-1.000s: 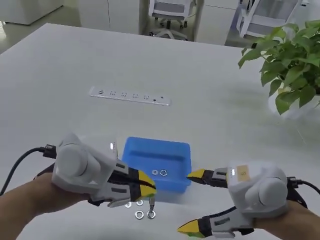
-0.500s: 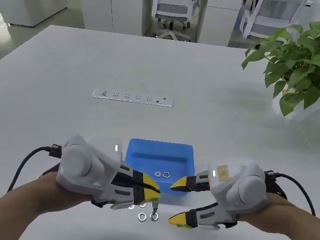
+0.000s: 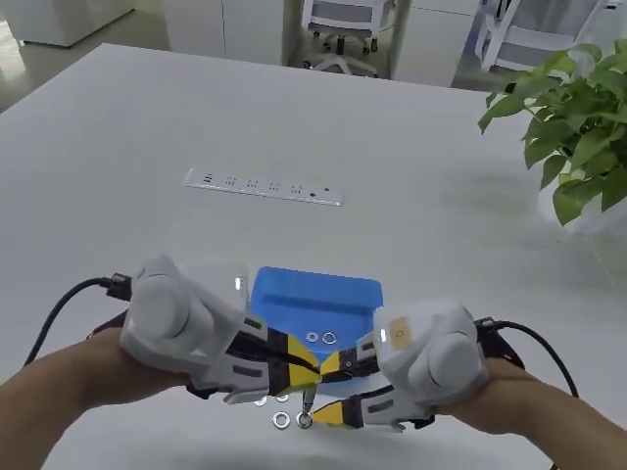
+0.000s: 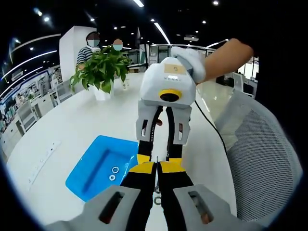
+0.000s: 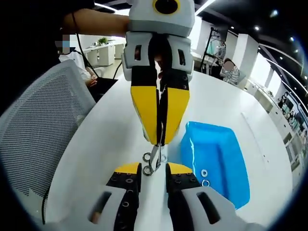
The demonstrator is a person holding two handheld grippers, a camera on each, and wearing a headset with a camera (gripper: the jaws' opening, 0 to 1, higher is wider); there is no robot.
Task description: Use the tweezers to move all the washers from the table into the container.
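Note:
My left gripper [image 3: 312,370] is shut on thin metal tweezers [image 3: 308,399], whose tip points down at the table just in front of the blue container [image 3: 318,299]. Three loose washers [image 3: 281,421] lie on the table around that tip. Two washers [image 3: 320,339] lie inside the container. My right gripper [image 3: 331,390] faces the left one, open, with one yellow-tipped jaw on either side of the tweezers. In the right gripper view the tweezers' tip [image 5: 154,161] sits among the table washers [image 5: 147,157], just above my right gripper [image 5: 153,169]. The left gripper [image 5: 159,140] hangs over it.
A white power strip [image 3: 263,187] lies farther back on the table. A potted plant [image 3: 573,117] stands at the right. Office chairs [image 3: 338,20] stand beyond the far edge. A mesh chair [image 4: 269,159] is close behind the near edge.
The right gripper has moved left, up to the left gripper, and its jaws now flank the tweezers. The left gripper and the washers have stayed about where they were.

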